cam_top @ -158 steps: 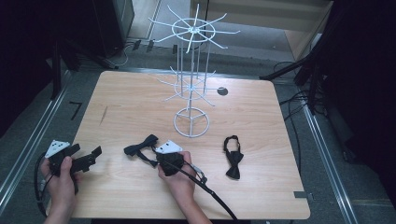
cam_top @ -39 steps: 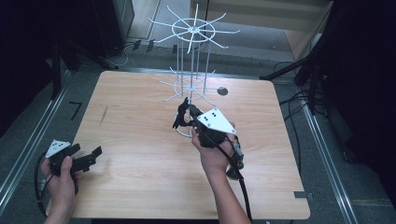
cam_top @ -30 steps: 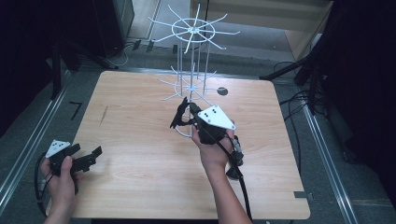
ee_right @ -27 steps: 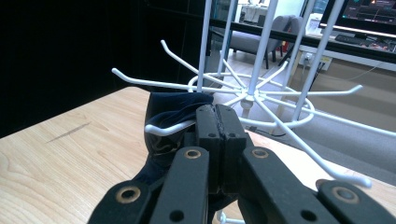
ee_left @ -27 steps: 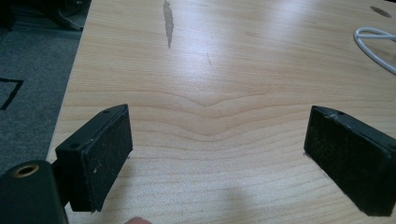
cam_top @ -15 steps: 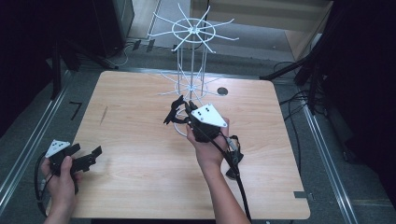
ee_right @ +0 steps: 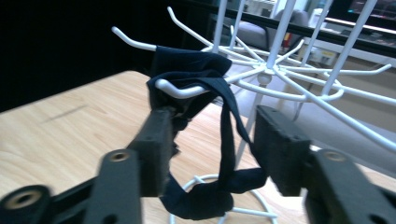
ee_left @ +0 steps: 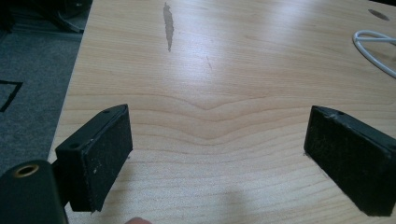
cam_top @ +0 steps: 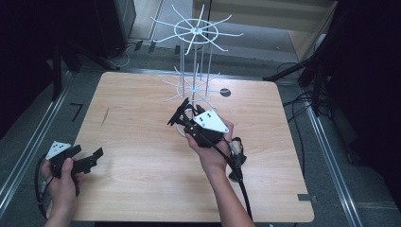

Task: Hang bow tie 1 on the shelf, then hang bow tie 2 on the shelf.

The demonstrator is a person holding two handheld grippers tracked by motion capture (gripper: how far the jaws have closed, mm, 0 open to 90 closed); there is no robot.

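A white wire rack [cam_top: 195, 33] with two tiers of hooks stands at the table's far middle. A black bow tie [cam_top: 178, 113] hangs by its strap from a lower-tier hook [ee_right: 180, 90]. In the right gripper view the bow tie [ee_right: 187, 63] drapes over that hook and its strap dangles between the jaws. My right gripper [cam_top: 182, 120] [ee_right: 215, 121] is at the hook; its jaws have just been opening and stand open around the strap. My left gripper [cam_top: 87, 152] [ee_left: 217, 144] rests open at the front left, with nothing between its jaws.
A second black bow tie [cam_top: 238, 147] lies on the table [cam_top: 142, 189] just right of my right forearm, partly under the gripper's cable. The rack's round wire base [ee_left: 373, 46] sits near the table's middle. A dark round hole [cam_top: 225, 92] marks the far side.
The right gripper carried the bow tie from the table up to the rack's lower hooks and opened its jaws; the tie now hangs there. The left gripper stayed put.
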